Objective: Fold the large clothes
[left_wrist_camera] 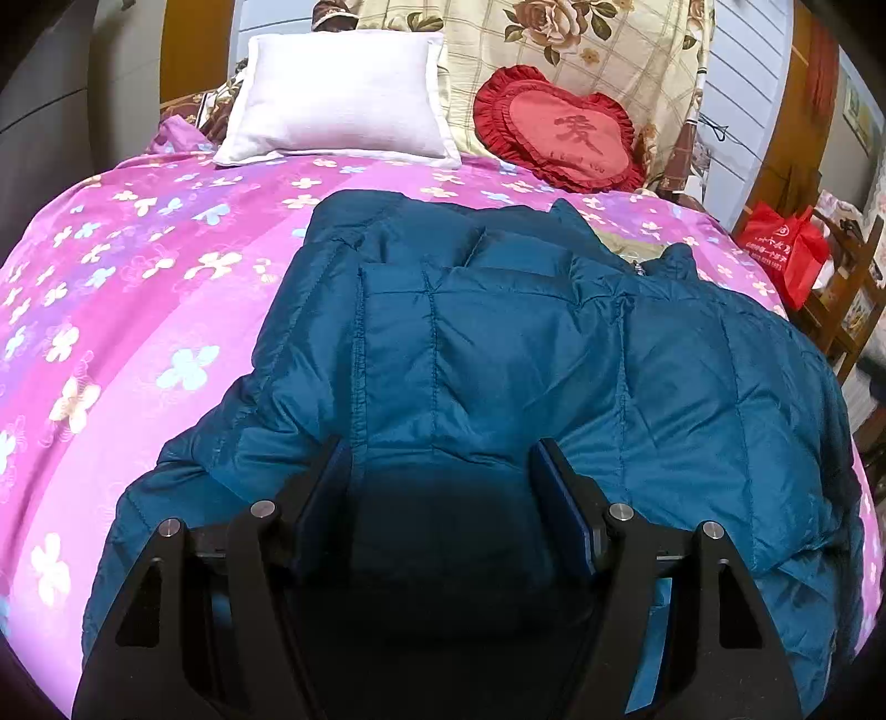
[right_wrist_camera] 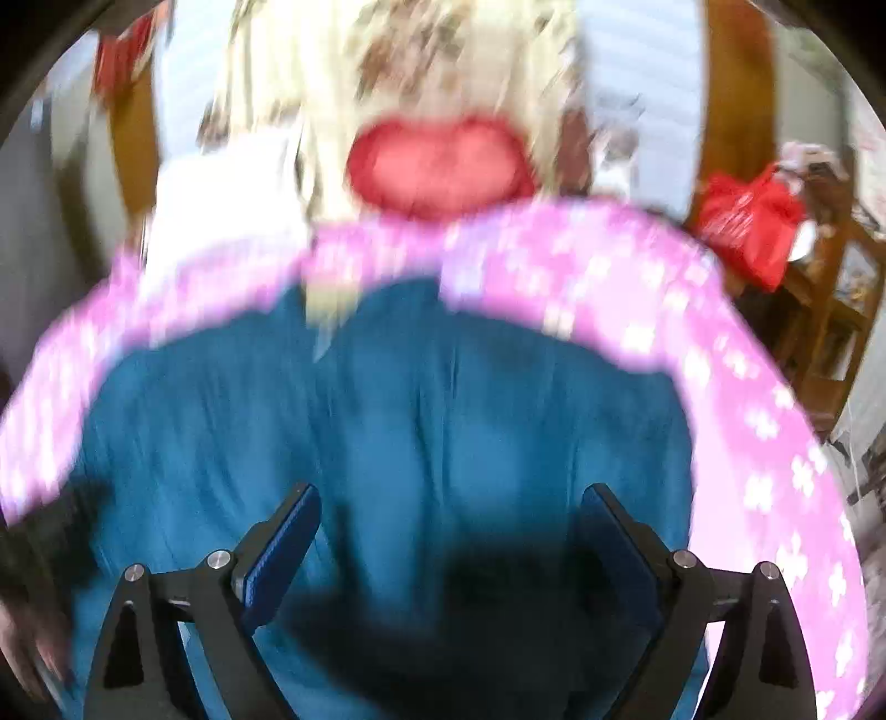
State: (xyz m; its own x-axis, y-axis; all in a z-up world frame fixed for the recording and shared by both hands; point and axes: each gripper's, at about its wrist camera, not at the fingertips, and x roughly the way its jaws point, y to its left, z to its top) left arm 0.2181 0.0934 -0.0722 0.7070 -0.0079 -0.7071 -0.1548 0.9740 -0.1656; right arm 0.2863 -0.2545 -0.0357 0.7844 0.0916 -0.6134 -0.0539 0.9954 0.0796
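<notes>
A large teal quilted jacket [left_wrist_camera: 498,354] lies spread on the pink flowered bedspread [left_wrist_camera: 138,277], its sleeve folded in across the body and its collar toward the pillows. My left gripper [left_wrist_camera: 440,459] is open, its jaws wide apart just above the jacket's near part, holding nothing. The right wrist view is blurred by motion. There the same jacket [right_wrist_camera: 443,399] fills the middle, and my right gripper [right_wrist_camera: 451,498] is open and empty over its near part.
A white pillow [left_wrist_camera: 338,94], a red heart cushion [left_wrist_camera: 559,130] and a floral quilt [left_wrist_camera: 581,50] stand at the bed's head. A red bag [left_wrist_camera: 786,249] sits on wooden furniture right of the bed; it also shows in the right wrist view [right_wrist_camera: 747,221].
</notes>
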